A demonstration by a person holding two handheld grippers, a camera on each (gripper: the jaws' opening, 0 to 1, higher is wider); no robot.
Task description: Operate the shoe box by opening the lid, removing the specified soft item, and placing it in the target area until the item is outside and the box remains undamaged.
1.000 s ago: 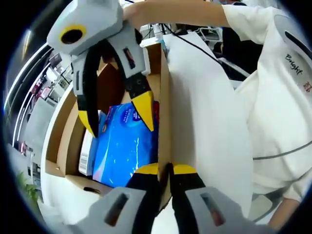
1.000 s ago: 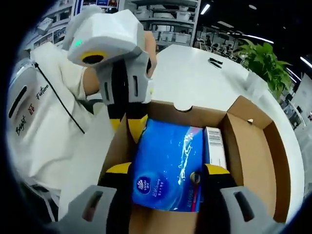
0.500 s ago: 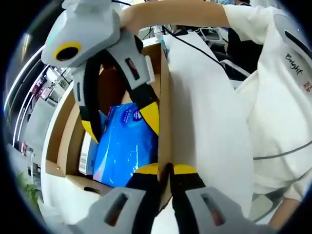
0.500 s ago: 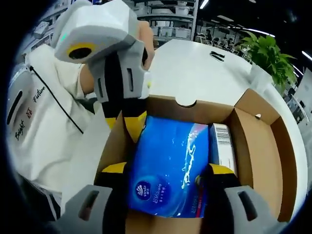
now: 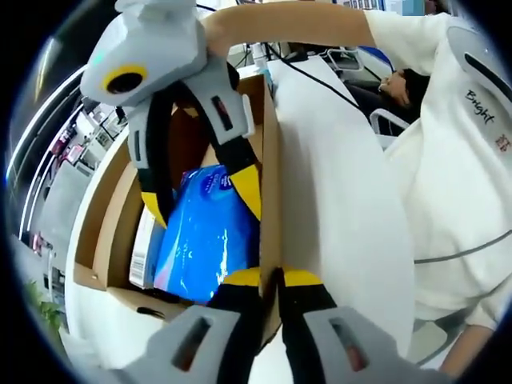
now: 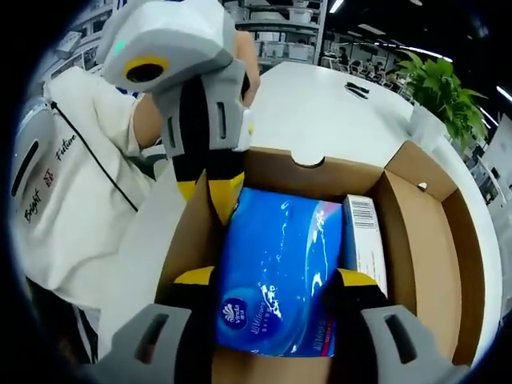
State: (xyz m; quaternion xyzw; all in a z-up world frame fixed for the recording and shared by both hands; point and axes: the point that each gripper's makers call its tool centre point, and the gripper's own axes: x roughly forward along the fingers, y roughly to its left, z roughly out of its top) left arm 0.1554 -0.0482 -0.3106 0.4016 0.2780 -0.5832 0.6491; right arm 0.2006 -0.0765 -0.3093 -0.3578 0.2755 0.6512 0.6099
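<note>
Open brown cardboard shoe box (image 6: 416,240) sits on a white round table (image 6: 320,112), its white-faced lid (image 5: 336,200) folded back toward the person in the white jacket (image 5: 464,176). Inside the box, centre of the right gripper view, lies a glossy blue plastic tissue pack (image 6: 276,272) with a round dark-blue logo near the lower left corner; just to its right, touching it, is a small white carton with a barcode (image 6: 364,240). The right gripper (image 6: 276,280) has its yellow-tipped black jaws on either side of the tissue pack and pressed against its long edges, pinching it. In the left gripper view the same gripper comes down from the upper left, straddling the blue pack at centre frame, with the white carton at the pack's left. The left gripper (image 5: 272,280) at bottom centre of its own view has its jaws pressed together on the box's side wall where the lid hinges. A green leafy potted plant (image 6: 436,96) stands at the upper right of the right gripper view, beyond the table.
</note>
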